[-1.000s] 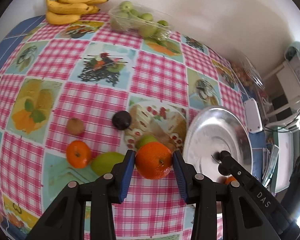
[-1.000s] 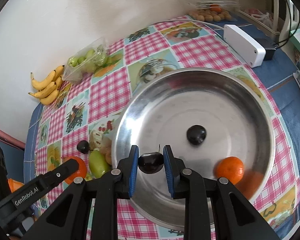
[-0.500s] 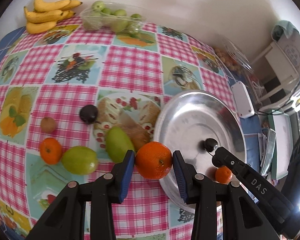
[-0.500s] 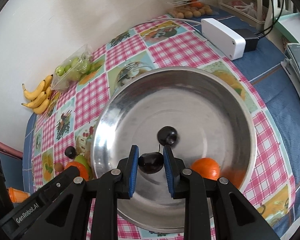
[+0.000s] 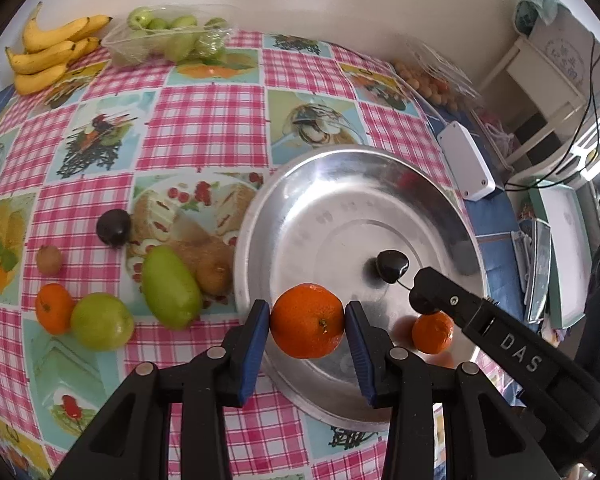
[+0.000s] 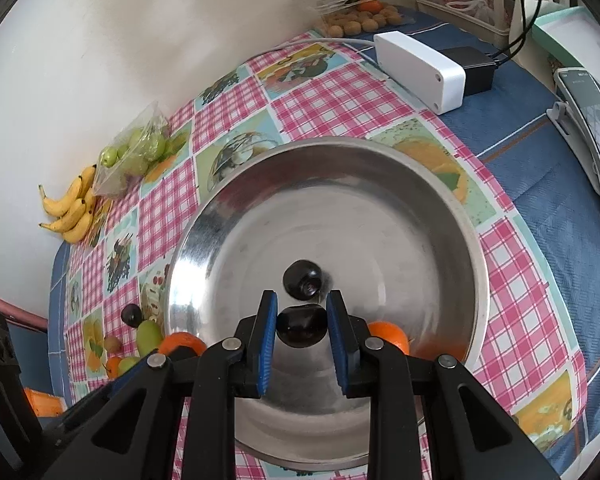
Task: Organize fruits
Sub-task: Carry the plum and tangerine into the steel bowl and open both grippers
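An orange is clamped in the left tongs over the bowl rim; a plum is gripped in the right tongs above its floor. Dropped fruit could be knocked against the plum already inside. A second ago the orange was held over the desk.

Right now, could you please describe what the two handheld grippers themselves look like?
Both are matte black plastic. The left gripper and right gripper each have two angular fingers lined with ribbed blue pads and silver pivot screws. White lettering "DAS" marks the right one's side. No cables or sleeves show.
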The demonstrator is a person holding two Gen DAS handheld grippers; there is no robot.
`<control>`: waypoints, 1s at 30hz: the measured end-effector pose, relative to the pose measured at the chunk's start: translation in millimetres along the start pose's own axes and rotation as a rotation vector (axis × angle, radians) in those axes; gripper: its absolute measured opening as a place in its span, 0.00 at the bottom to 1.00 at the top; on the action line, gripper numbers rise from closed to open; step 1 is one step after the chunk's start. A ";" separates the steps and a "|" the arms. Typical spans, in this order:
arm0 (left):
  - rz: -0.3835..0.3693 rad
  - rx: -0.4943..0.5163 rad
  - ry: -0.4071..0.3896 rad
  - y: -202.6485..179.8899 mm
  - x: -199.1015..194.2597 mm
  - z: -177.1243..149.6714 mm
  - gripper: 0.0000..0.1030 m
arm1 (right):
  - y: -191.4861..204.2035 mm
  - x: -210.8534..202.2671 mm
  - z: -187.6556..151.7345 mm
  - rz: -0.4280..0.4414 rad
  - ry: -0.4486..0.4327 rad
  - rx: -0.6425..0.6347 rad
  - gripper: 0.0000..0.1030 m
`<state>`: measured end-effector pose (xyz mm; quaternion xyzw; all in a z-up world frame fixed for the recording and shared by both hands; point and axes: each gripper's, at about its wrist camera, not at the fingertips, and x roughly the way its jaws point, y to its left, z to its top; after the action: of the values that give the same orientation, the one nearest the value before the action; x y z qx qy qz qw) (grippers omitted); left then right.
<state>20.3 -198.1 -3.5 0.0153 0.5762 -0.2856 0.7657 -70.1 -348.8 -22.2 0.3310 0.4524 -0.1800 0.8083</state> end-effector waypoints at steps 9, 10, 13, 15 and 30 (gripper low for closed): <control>0.010 0.026 -0.011 -8.8 10.1 8.9 0.40 | -1.8 -1.4 8.3 -0.001 -0.049 -0.007 0.26; 0.012 0.028 -0.012 -9.0 10.9 9.0 0.40 | -1.1 -1.0 9.4 -0.007 -0.056 -0.014 0.26; 0.017 0.037 -0.014 -10.1 14.5 10.4 0.40 | 0.5 0.7 11.3 -0.039 -0.075 -0.043 0.26; 0.016 0.039 -0.017 -10.7 17.0 12.0 0.40 | 0.5 3.4 12.1 -0.041 -0.076 -0.048 0.26; 0.013 0.022 -0.023 -4.3 28.2 17.0 0.40 | -2.9 19.5 13.6 -0.099 -0.069 -0.058 0.26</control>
<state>38.0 -219.5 -21.6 0.0242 0.5642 -0.2868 0.7738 -53.3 -360.2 -34.8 0.2782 0.4451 -0.2180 0.8228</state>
